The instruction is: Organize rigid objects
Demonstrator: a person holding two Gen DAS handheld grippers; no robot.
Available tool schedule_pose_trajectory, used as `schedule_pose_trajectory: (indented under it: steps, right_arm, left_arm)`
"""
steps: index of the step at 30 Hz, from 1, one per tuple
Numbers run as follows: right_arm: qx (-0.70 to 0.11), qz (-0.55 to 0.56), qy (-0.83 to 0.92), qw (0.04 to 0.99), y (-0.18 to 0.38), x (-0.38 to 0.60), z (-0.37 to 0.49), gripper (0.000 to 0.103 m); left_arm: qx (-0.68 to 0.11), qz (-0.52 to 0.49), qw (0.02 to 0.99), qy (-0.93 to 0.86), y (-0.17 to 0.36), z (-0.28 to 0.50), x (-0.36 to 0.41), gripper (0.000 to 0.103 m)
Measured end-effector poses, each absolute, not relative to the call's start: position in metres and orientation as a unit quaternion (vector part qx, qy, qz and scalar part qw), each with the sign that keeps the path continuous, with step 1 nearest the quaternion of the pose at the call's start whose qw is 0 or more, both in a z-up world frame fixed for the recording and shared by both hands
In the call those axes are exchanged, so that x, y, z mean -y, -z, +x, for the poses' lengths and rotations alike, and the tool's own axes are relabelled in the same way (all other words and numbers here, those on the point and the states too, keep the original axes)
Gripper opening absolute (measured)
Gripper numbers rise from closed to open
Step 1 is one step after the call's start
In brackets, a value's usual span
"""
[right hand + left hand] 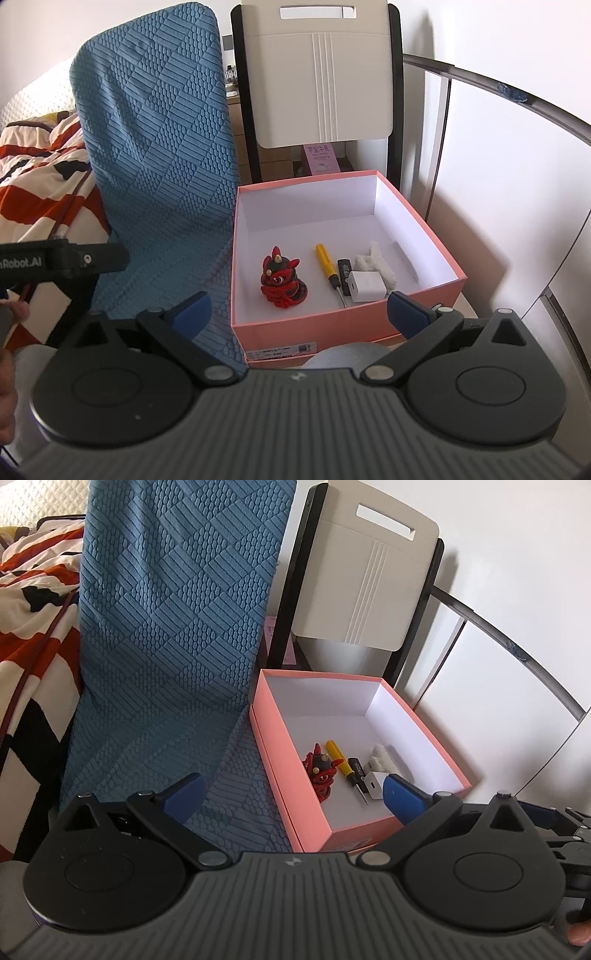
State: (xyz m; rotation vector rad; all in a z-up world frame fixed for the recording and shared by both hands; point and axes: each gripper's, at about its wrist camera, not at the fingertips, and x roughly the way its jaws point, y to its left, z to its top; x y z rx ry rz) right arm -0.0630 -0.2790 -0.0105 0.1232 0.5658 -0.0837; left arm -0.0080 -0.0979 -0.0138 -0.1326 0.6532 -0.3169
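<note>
A pink box (314, 325) with a white inside stands open on a blue textured cloth (155, 147). In it lie a red and black figurine (282, 280), a yellow-handled screwdriver (327, 262), a black stick (344, 277), a white charger cube (367, 286) and a white fuzzy piece (375, 262). The same box (314, 834) and items show in the left wrist view, with the figurine (319, 768). My right gripper (299, 314) is open and empty in front of the box. My left gripper (293, 797) is open and empty at the box's near left corner.
A white folding chair (321, 77) with a black frame stands behind the box. A striped orange, black and white blanket (40, 173) lies at the left. A curved metal rail (517, 99) and white panels are at the right. A grey rounded object (347, 356) sits below the box.
</note>
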Motion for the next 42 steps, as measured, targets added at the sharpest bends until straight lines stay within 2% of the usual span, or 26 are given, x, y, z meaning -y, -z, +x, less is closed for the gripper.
schedule_pose_trajectory:
  steps: [42]
  right_arm:
    - [-0.277, 0.046, 0.044, 0.959, 0.0119, 0.2722, -0.0622, 0.103]
  left_arm:
    - [-0.316, -0.064, 0.933, 0.163, 0.0182, -0.0111, 0.0981, 0.103]
